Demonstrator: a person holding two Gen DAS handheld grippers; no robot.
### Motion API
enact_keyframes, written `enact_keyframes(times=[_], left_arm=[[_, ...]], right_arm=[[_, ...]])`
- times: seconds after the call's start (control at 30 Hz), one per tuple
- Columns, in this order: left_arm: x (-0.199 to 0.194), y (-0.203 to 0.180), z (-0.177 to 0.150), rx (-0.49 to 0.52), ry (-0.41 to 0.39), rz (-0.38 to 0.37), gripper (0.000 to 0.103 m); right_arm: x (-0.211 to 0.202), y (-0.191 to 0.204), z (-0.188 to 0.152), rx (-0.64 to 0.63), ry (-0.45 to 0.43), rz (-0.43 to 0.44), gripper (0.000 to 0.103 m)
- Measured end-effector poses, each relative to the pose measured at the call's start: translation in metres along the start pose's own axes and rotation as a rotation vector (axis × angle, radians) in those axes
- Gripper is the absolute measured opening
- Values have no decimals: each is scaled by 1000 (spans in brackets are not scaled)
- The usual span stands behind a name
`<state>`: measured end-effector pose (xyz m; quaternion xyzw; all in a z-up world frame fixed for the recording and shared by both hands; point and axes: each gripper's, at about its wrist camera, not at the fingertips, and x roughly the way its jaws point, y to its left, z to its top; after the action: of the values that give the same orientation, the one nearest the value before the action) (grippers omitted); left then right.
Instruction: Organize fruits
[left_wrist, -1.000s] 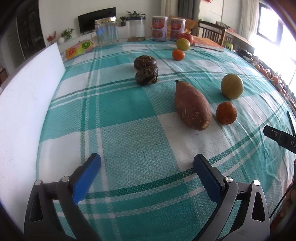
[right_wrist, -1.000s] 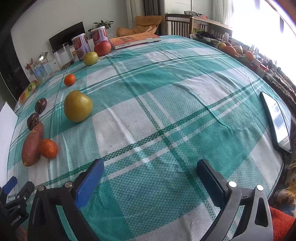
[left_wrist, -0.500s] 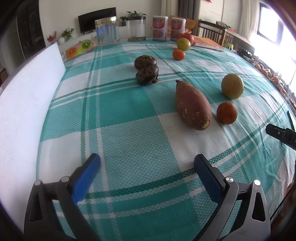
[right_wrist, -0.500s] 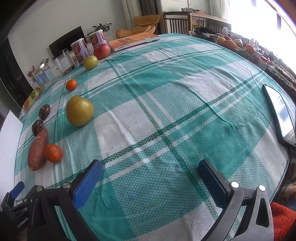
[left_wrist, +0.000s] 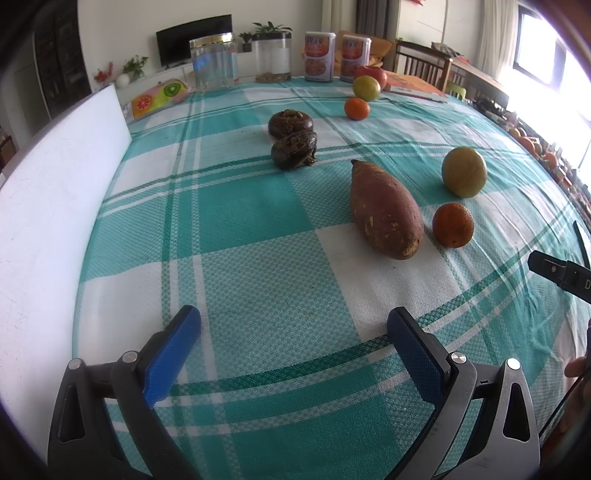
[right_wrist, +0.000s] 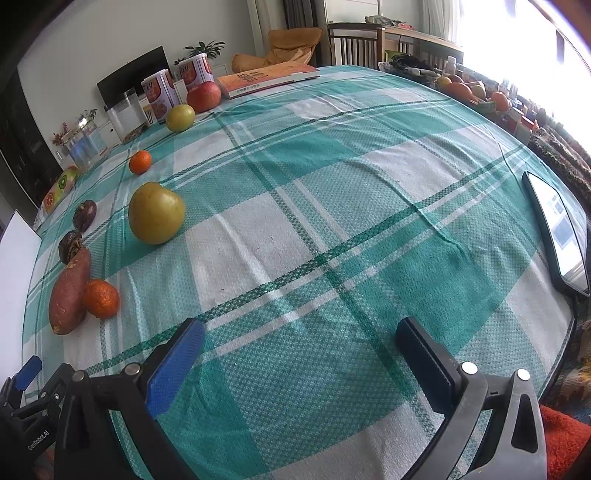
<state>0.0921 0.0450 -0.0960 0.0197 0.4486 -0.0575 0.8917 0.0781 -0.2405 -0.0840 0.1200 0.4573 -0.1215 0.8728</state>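
Note:
A sweet potato (left_wrist: 386, 210) (right_wrist: 70, 291) lies on the green plaid cloth with an orange (left_wrist: 453, 225) (right_wrist: 101, 298) beside it. A yellow-green apple (left_wrist: 464, 171) (right_wrist: 156, 213) sits farther back. Two dark brown round fruits (left_wrist: 293, 149) (left_wrist: 291, 123) (right_wrist: 70, 246) (right_wrist: 84, 215) lie behind the sweet potato. A small orange (left_wrist: 357, 108) (right_wrist: 140, 162), a second green apple (left_wrist: 366, 88) (right_wrist: 180, 117) and a red apple (left_wrist: 373, 74) (right_wrist: 204, 96) are near the far edge. My left gripper (left_wrist: 293, 323) hangs open over bare cloth. My right gripper (right_wrist: 301, 330) is open too, holding nothing.
A white board (left_wrist: 51, 206) stands along the left edge. Jars (left_wrist: 214, 61), two cans (left_wrist: 319, 55) (right_wrist: 160, 94) and a book (left_wrist: 413, 86) (right_wrist: 266, 79) line the far side. A phone (right_wrist: 557, 232) lies at the right table edge. More fruit (right_wrist: 461, 88) is piled beyond.
The right gripper has swung slightly to the left, so the fruits sit more inward in its view. The left view is almost unchanged. Both grippers stay open.

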Motion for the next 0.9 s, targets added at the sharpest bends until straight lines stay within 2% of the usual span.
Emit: enact_keyframes(times=[0.7,0.8,0.9], left_arm=[[0,1,0,-4,0,-7,101],[-2,8,2,-45,6,-51,99],[-16,17,19,-161,-22,-168,99]], right_arm=[[0,1,-1,-6,-1,-7,103],[0,1,-1,-4,-1,-6,103],[0,1,0,-6,-1,-8,103]])
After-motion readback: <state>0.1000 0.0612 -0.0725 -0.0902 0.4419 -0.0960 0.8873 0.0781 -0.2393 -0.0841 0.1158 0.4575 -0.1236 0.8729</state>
